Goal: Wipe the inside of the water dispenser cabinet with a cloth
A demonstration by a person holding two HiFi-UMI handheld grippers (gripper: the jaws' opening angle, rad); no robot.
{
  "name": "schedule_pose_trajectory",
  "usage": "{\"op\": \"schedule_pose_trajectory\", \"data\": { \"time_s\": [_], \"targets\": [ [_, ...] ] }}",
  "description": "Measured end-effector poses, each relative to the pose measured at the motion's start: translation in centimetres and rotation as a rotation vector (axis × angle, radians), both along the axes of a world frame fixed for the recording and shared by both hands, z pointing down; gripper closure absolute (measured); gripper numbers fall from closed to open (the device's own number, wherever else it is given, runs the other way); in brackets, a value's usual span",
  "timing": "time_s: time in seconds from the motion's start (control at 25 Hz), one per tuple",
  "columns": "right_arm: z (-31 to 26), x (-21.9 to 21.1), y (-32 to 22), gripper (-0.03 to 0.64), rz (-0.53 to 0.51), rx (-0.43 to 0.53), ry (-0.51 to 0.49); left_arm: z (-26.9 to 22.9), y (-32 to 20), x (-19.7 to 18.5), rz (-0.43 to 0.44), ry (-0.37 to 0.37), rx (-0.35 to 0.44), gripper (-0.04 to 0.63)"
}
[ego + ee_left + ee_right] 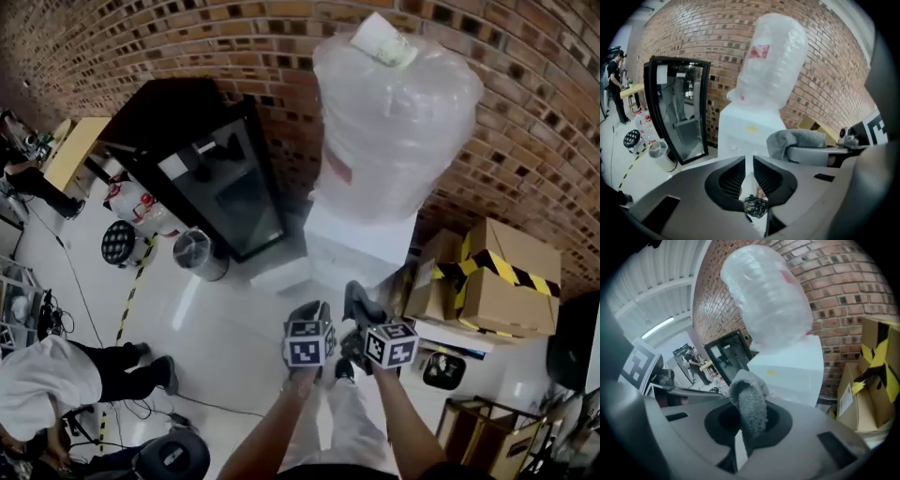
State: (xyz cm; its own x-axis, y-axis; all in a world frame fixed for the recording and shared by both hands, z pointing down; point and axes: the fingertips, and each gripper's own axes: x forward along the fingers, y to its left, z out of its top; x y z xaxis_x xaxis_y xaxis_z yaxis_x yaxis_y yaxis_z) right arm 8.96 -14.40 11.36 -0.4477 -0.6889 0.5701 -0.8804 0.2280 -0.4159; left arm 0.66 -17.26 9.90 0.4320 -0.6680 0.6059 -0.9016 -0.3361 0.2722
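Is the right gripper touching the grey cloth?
Touching. The right gripper view shows the cloth pinched between the jaws of the right gripper.

Brick-walled [187, 37] workshop: cardboard boxes [497, 277], floor cables [89, 309].

A red-brown brick wall [187, 37] filled the top of the frame above a glossy white floor [216, 347]; a black glass-door cabinet [220, 187] stood centre-left, cardboard boxes [502, 281] at the right.
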Motion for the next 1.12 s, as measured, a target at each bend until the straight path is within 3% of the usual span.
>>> {"op": "schedule_pose_trajectory", "data": {
  "time_s": [0.16,0.4,0.56,0.68,0.88,1.0,1.12],
  "targets": [
    [11.3,1.5,-0.7,0.597,-0.008,-0.014,0.014,11.3,-0.7,0.0,-0.013,-0.011,-0.023,0.563],
    [32.3,0.1,-2.3,0.597,-0.123,0.057,0.080,27.1,-3.9,-0.9,-0.001,-0.009,0.089,0.565],
    [46.1,-1.2,-5.6,0.597,-0.167,0.087,0.137,37.7,-6.3,-2.0,0.050,-0.090,0.128,0.572],
    [54.2,-0.9,-9.7,0.597,-0.130,0.113,0.146,43.8,-7.8,-2.6,0.041,-0.086,0.137,0.572],
    [59.3,0.7,-17.1,0.597,0.064,0.224,0.121,47.8,-10.3,-2.0,0.068,-0.003,0.147,0.572],
    [56.9,1.4,-19.8,0.597,0.147,0.350,0.119,47.0,-11.9,-1.8,0.044,0.009,0.193,0.572],
    [53.6,1.1,-20.3,0.597,0.159,0.441,0.115,46.7,-12.2,-0.9,0.036,-0.016,0.226,0.572]
  ]
}}
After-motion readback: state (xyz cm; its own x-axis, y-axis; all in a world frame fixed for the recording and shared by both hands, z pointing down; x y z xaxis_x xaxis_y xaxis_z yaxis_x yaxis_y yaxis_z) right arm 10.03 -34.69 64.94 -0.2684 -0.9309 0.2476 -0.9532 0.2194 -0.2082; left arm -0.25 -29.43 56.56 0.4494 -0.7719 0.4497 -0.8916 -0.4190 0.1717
